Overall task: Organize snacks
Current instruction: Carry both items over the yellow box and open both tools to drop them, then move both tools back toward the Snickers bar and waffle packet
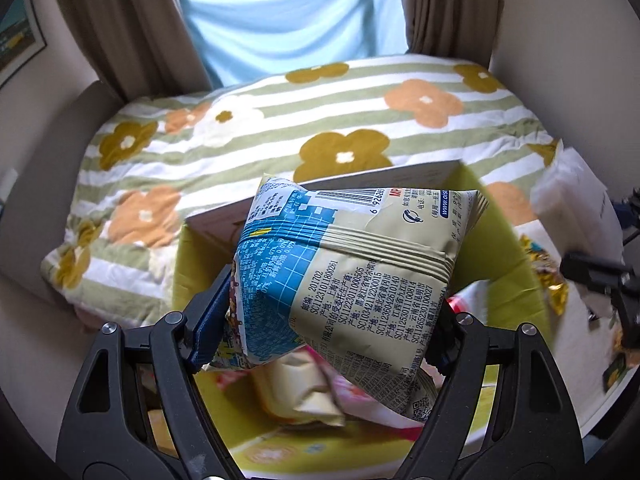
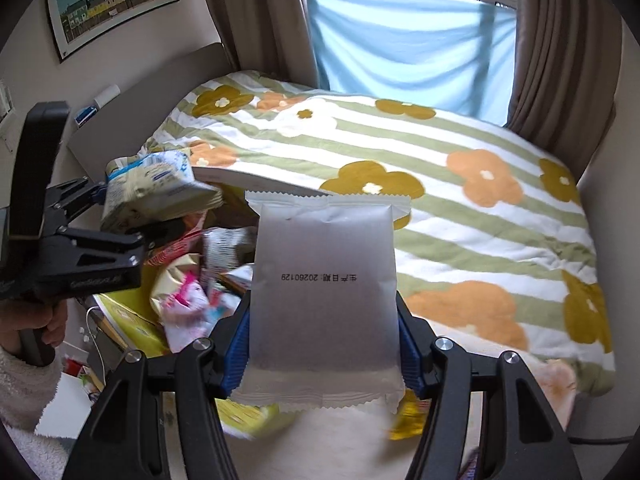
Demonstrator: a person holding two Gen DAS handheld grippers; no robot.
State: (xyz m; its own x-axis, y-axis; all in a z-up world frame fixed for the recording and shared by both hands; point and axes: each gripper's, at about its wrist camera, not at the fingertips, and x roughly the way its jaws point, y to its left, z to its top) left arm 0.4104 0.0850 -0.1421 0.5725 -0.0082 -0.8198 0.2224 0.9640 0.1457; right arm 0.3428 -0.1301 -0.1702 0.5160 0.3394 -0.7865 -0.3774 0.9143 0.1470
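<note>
Left gripper (image 1: 332, 320) clamped, right gripper (image 2: 324, 344) clamped

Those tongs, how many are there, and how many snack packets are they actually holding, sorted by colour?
Tongs: 2, the left tongs and the right tongs.
Blue and cream printed packets held: 1, the printed packet in the left tongs, over the yellow-green box.
Plain white packets held: 1, the white packet in the right tongs.
Total packets held: 2.
</note>
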